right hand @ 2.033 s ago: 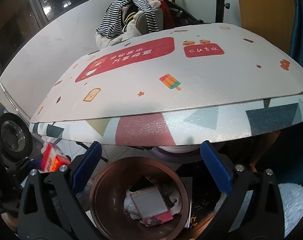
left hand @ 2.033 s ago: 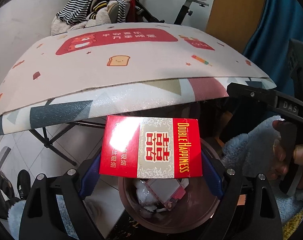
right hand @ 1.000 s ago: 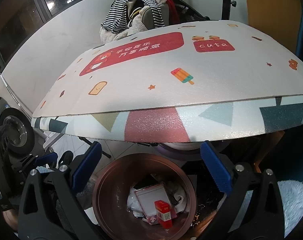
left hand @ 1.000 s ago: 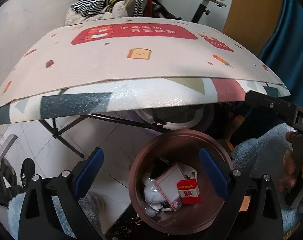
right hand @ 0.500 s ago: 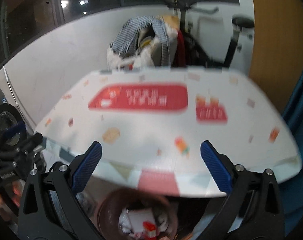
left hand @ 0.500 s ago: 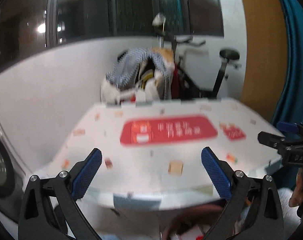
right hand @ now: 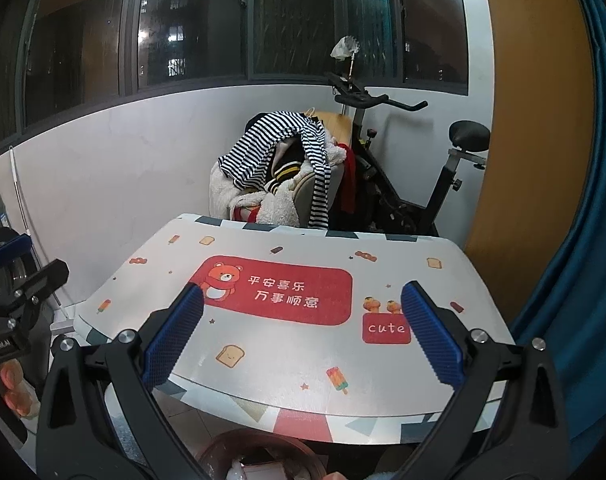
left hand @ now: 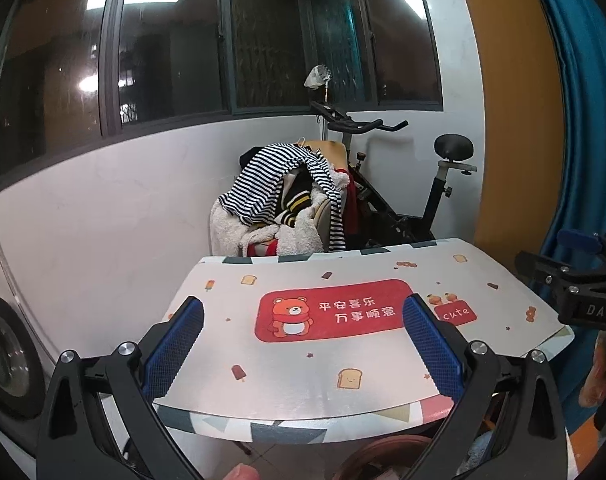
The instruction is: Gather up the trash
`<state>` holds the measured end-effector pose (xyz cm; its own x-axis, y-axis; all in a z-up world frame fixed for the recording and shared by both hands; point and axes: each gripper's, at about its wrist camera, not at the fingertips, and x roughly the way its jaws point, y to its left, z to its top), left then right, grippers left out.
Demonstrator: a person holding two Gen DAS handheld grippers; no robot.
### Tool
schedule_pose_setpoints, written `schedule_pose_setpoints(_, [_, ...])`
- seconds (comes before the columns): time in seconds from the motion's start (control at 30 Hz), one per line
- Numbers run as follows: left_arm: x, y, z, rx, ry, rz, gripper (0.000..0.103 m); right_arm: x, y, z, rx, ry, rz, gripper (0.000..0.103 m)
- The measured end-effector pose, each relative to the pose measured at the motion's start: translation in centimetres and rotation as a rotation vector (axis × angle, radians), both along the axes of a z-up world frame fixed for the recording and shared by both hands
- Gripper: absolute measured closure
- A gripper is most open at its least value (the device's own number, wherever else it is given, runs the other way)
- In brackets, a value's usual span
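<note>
While both the left claw (left hand: pixel 303 340) and right claw (right hand: pixel 301 338) gape wide and empty, the table mat (right hand: pixel 287 344) reads "cute".

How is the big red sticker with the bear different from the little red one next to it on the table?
The bear sticker is much bigger and wider; the small sticker is a short box. The bear sticker shows a bear and white Chinese characters; the small sticker says "cute". The small sticker has orange figures on top; the bear sticker has none. Both are red with rounded corners, lying flat on the table.
</note>
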<state>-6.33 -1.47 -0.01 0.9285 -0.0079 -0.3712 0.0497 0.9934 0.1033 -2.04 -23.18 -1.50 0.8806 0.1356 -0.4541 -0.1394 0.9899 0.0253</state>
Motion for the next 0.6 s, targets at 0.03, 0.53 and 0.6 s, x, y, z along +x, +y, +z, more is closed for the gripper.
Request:
schedule_pose_setpoints(0.03, [-0.3, -0.1, 0.2, -0.002, -0.007, 0.002, 0.006, -0.3, 0.0, 0.4, 0.000, -0.005, 0.004, 0.006])
schedule_pose_setpoints(0.53, [-2.2, 1.9, 2.1, -0.047, -0.021, 0.119, 0.006, -2.3, -0.1, 1.4, 0.020, -0.024, -0.004, 0.006])
schedule_pose_setpoints(0.6, [-2.1, 2.0, 2.0, -0.048, -0.009, 0.120, 0.006, -2.3, -0.1, 1.4, 0.018, -0.026, -0.004, 0.006])
